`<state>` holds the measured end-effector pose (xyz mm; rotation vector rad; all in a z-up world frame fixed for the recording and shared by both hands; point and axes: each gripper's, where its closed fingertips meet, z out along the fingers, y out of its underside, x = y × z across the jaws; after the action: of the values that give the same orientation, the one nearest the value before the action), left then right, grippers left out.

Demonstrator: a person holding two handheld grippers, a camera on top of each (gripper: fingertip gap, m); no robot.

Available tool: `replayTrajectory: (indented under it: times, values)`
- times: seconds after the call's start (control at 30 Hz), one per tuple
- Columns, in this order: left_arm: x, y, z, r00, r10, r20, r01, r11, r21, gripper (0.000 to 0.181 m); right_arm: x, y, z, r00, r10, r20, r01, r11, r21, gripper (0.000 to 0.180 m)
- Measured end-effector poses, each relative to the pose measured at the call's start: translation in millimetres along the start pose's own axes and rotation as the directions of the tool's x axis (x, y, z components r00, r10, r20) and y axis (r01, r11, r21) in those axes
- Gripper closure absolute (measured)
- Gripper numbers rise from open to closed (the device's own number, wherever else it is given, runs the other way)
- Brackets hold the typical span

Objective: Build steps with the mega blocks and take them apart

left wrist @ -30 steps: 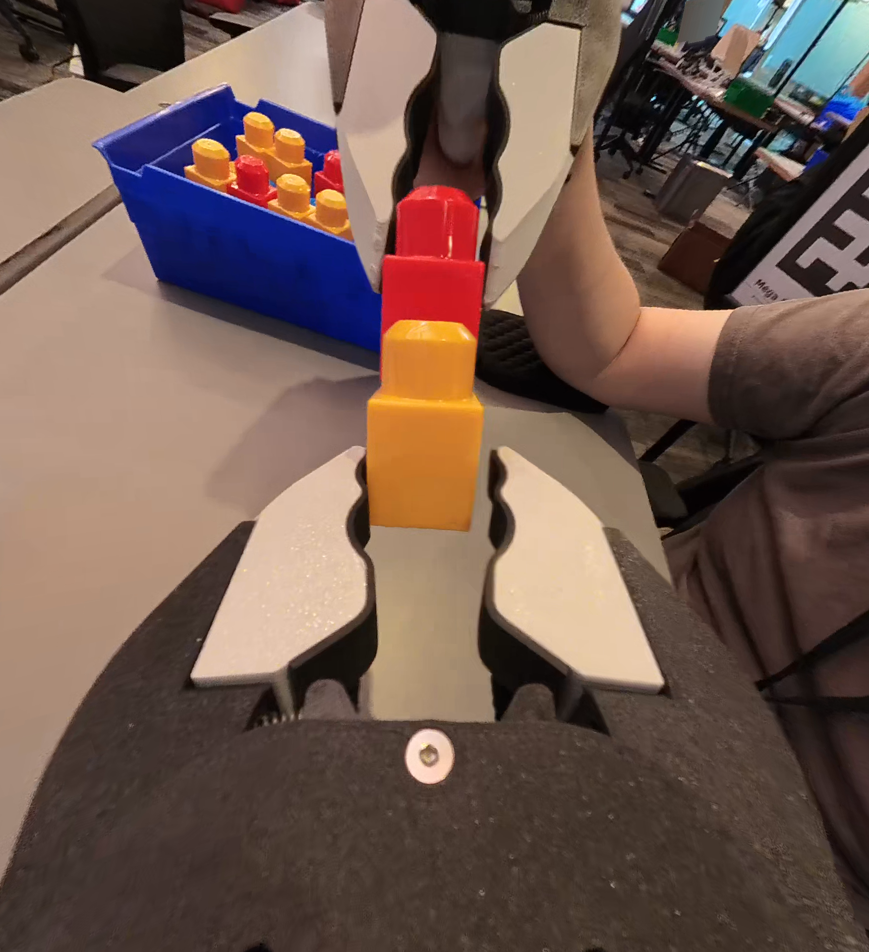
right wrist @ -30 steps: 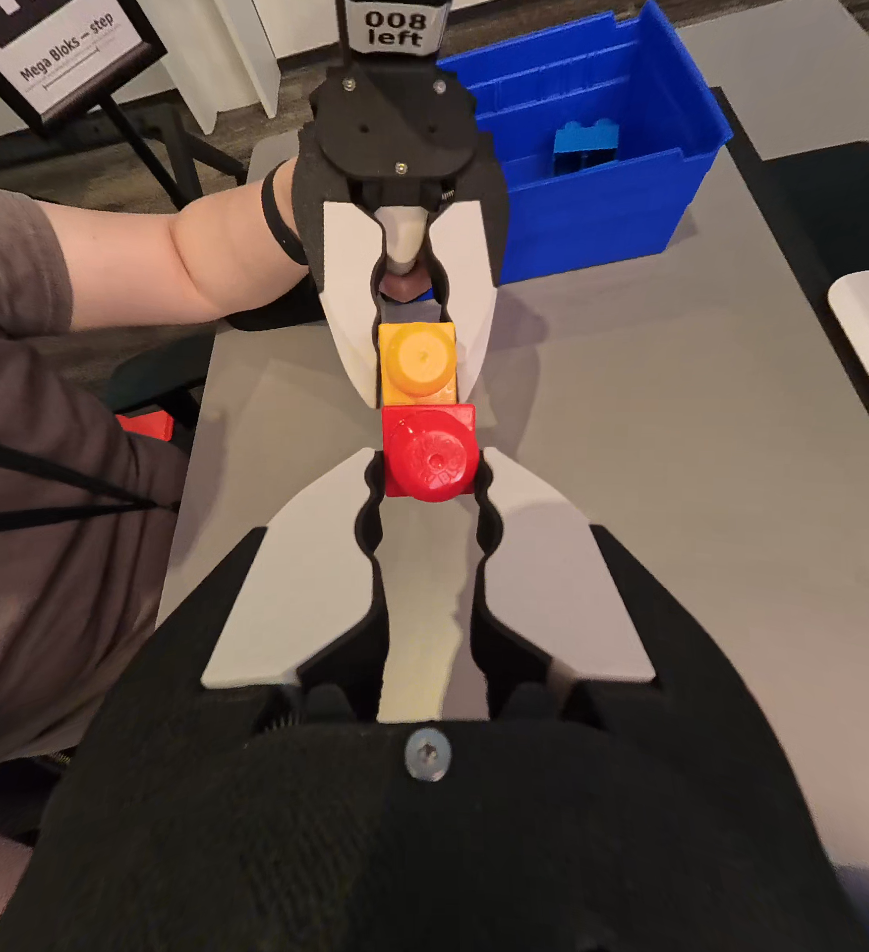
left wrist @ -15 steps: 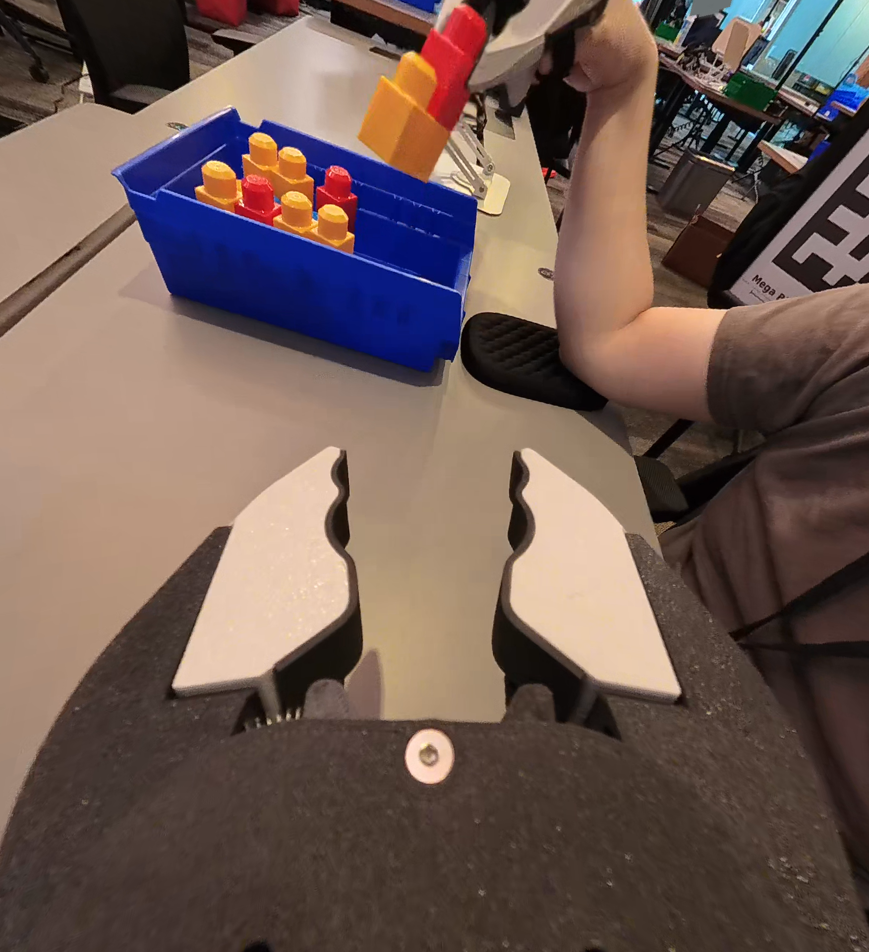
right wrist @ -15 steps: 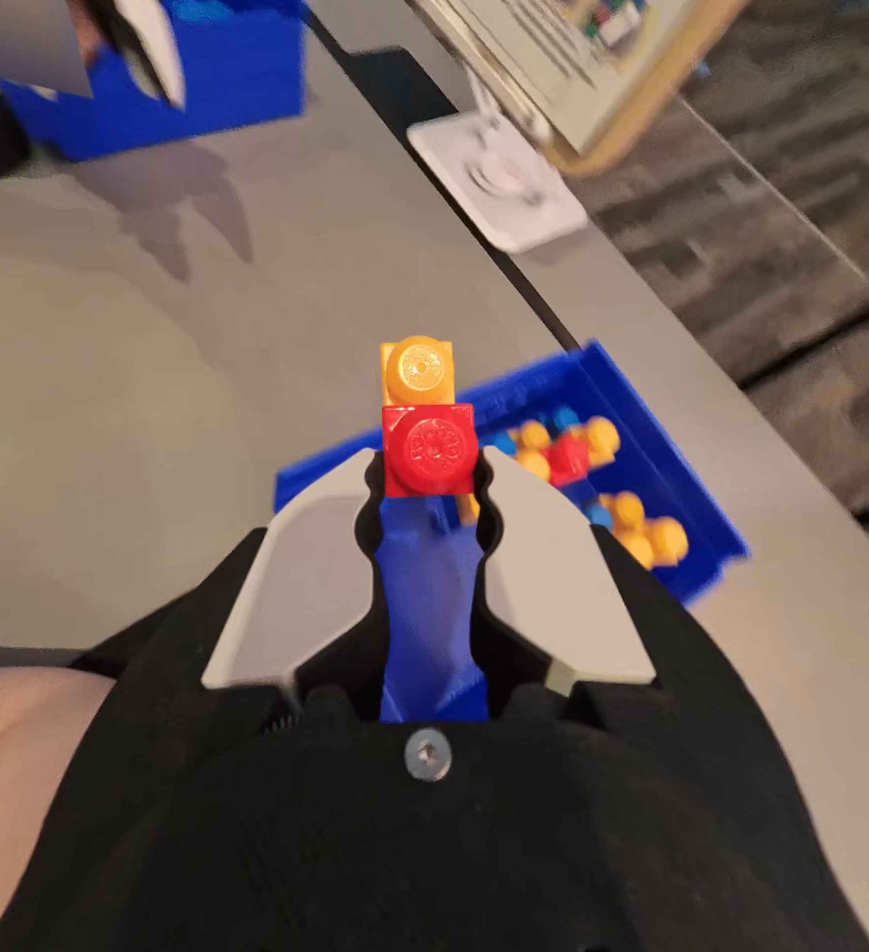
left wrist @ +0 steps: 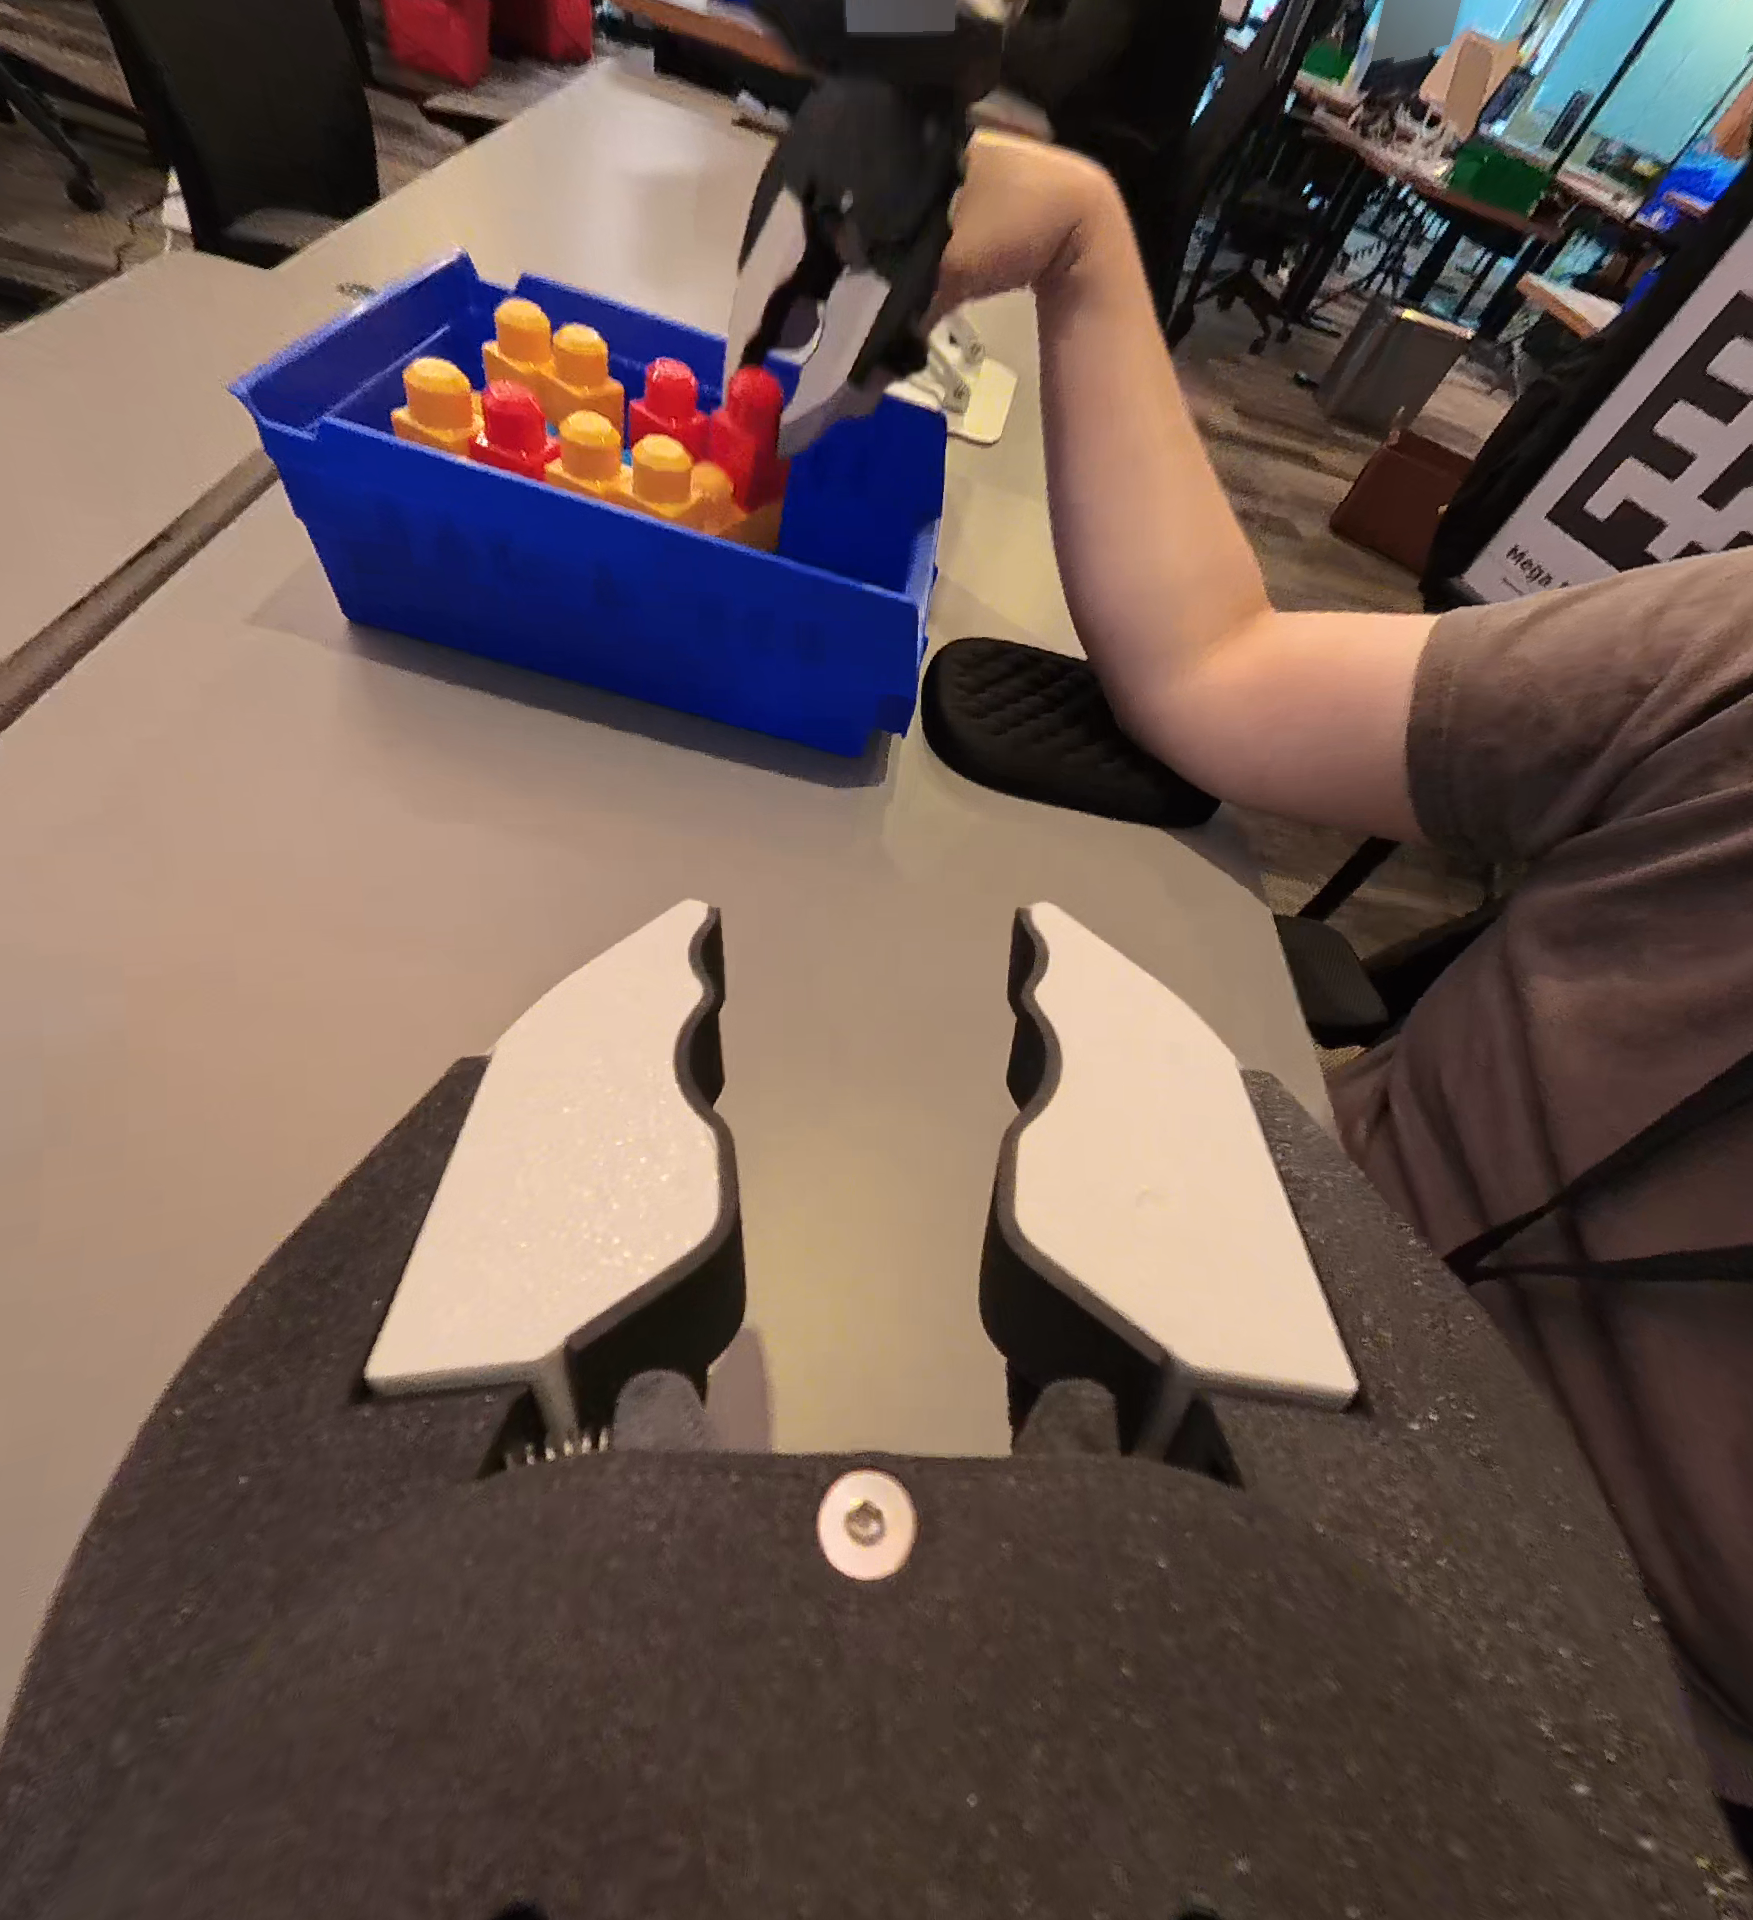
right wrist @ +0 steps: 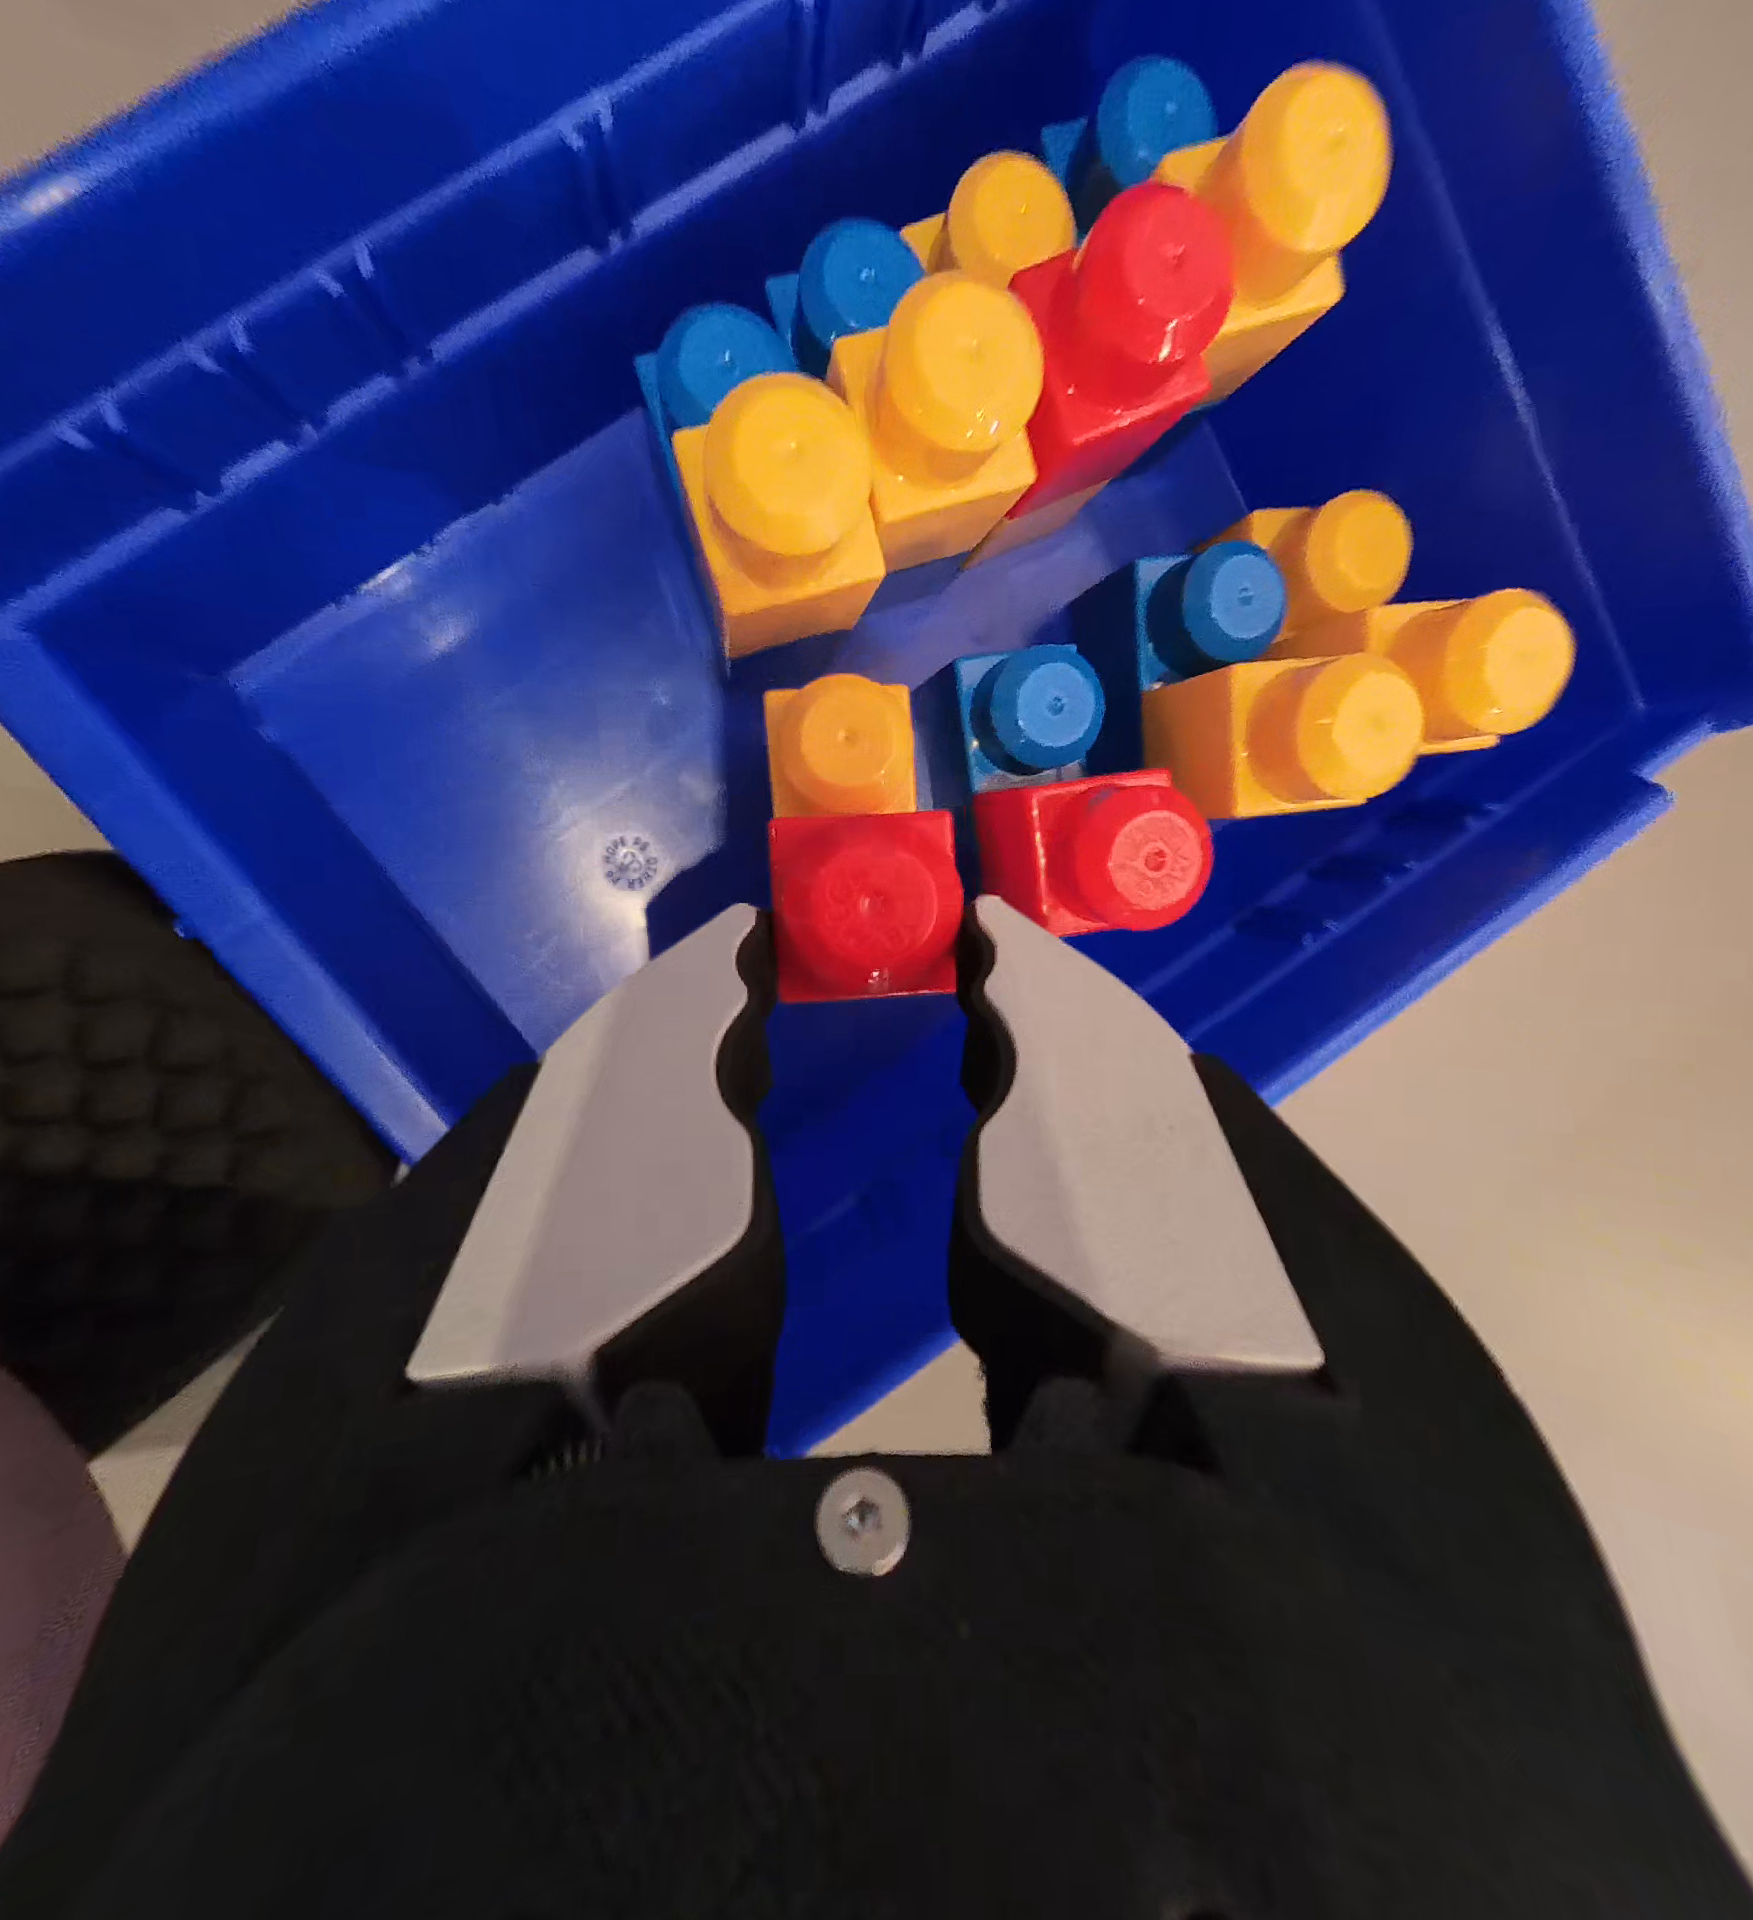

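Your right gripper (right wrist: 864,935) clamps the red block (right wrist: 864,906) over the crowded blue bin (right wrist: 352,436); your left gripper (left wrist: 864,940) hangs wide apart, empty, above the table (left wrist: 228,935).

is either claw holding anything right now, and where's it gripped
The right claw pinches the red block by its two opposite sides, with an orange block stuck to it, over the blue bin. The left claw is open and empty.

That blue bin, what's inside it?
The blue bin holds loose yellow, red and blue blocks. The right tool grips a red block joined to a yellow one. Anything beneath stays hidden.
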<state>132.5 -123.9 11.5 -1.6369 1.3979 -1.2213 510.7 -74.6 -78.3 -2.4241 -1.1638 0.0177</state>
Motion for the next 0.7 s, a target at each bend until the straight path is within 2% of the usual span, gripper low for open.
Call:
replayTrajectory:
  times: [0.1,0.2,0.3,0.43,0.5,0.57,0.63,0.7]
  values:
    - [5,-6,-9,1.000,-0.006,-0.027,0.007,1.000,0.027,0.128,11,8,8,0.998,0.037,-0.043,-0.039,0.998,-0.046,0.144]
    - [7,-11,-17,1.000,0.006,-0.021,-0.005,0.999,0.045,0.128,12,6,7,0.994,0.107,-0.018,-0.107,0.994,-0.011,0.144]
    - [9,-16,-25,1.000,0.017,-0.015,-0.016,0.998,0.060,0.128,18,6,2,0.993,0.089,-0.077,-0.090,0.996,0.000,0.137]
    - [10,-21,-44,0.999,0.045,0.027,-0.047,0.997,0.053,0.128,25,6,-7,0.986,0.081,-0.146,-0.083,0.996,-0.008,0.137]
    - [4,-23,-64,0.991,0.077,0.111,-0.082,0.996,0.039,0.128,25,-1,-15,0.983,0.061,-0.173,-0.058,0.998,0.018,0.138]
    - [-11,-22,-97,0.958,0.097,0.269,-0.102,0.995,0.006,0.129,23,-17,-28,0.979,0.025,-0.204,-0.007,0.996,0.089,0.138]
    - [-36,-8,-142,0.862,0.116,0.493,-0.082,0.993,-0.091,0.128,24,-39,-46,0.963,-0.008,-0.268,0.057,0.983,0.175,0.139]
    - [-57,17,-192,0.729,0.123,0.673,0.012,0.981,-0.192,0.129,24,-64,-67,0.938,-0.026,-0.347,0.124,0.957,0.264,0.139]
